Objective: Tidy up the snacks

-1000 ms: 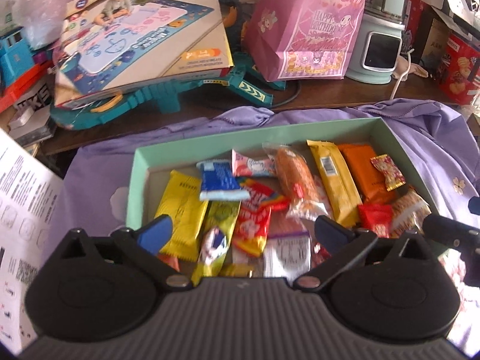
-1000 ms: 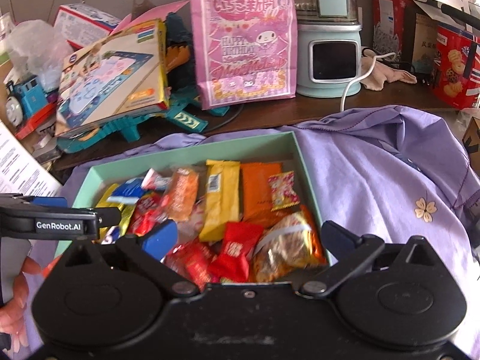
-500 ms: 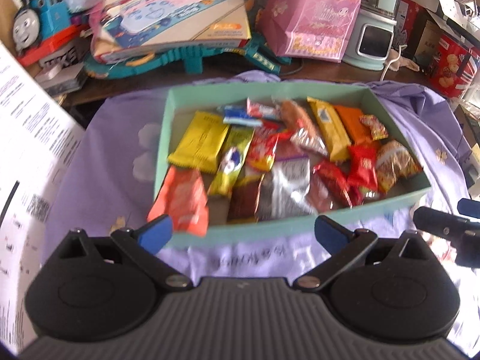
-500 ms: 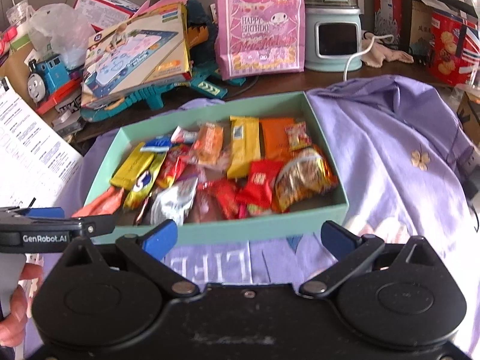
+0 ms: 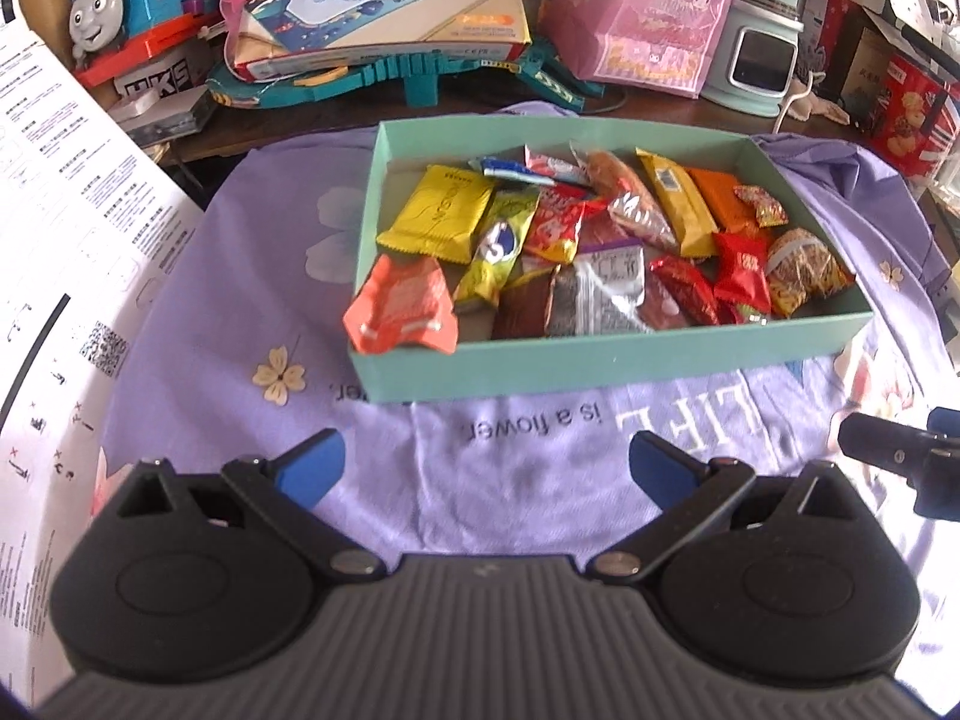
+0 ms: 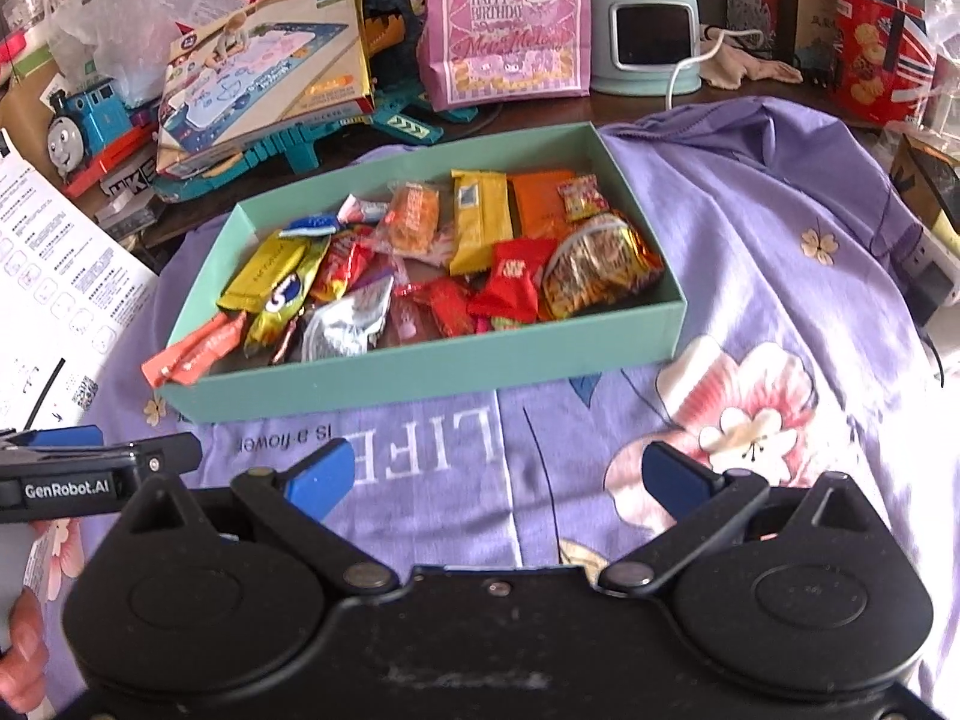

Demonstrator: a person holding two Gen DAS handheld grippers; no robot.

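Both tongs are held spread apart and empty above the purple cloth (image 5: 528, 480), nearer than the box: the left gripper (image 5: 486, 468) with its blue-padded fingers wide, and the right gripper (image 6: 513, 477) likewise, nothing being clasped by either. A teal cardboard box (image 5: 600, 360) is seen resting on the cloth, farther off and between the two tools, and the snacks (image 5: 594, 240) are gathered inside it in a loose heap. A yellow packet (image 5: 441, 213) is laid at the far left of the box, a silver wrapper (image 6: 345, 324) near its front wall, and a red packet (image 6: 510, 276) towards the right beside a bag of brown crackers (image 6: 594, 267). An orange packet (image 5: 402, 312) is draped over the near left corner, partly outside the rim. Beyond the box, a blue toy train (image 6: 84, 120) is seen at the far left and a pink gift bag (image 6: 510, 24) at the far middle. Printed white paper (image 5: 66, 240) is spread at the left edge.
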